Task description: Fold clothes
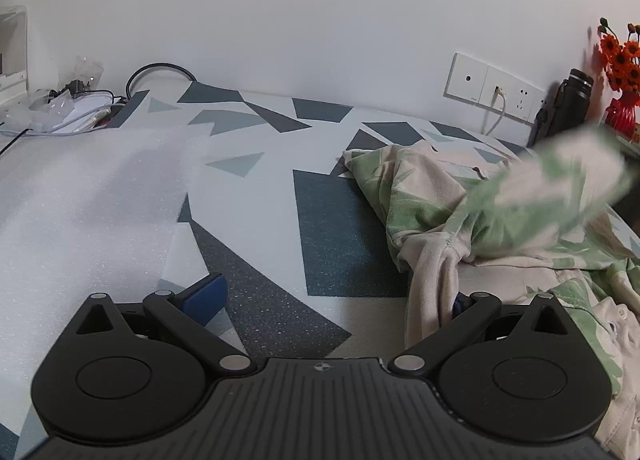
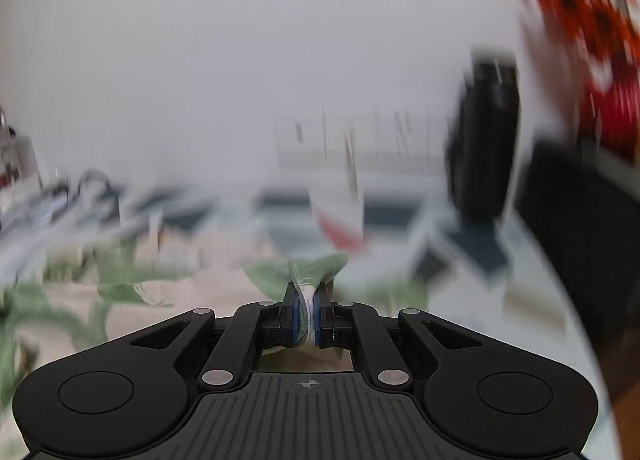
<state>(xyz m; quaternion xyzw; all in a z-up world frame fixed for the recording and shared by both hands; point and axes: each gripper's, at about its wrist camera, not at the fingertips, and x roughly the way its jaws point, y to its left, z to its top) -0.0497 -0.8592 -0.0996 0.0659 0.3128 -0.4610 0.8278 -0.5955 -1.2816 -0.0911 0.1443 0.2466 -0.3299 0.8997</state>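
Cream and green leaf-print garment (image 1: 460, 196), crumpled on patterned surface, one blurred edge lifted

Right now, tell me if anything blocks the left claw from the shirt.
Nothing visible does. The left claw is open low over the mat, and the shirt already drapes against its right finger. The right claw is shut on a shirt edge; that view is heavily blurred.

Garment (image 1: 472, 220) on mat (image 1: 320, 228), right of foam sheet (image 1: 92, 196).
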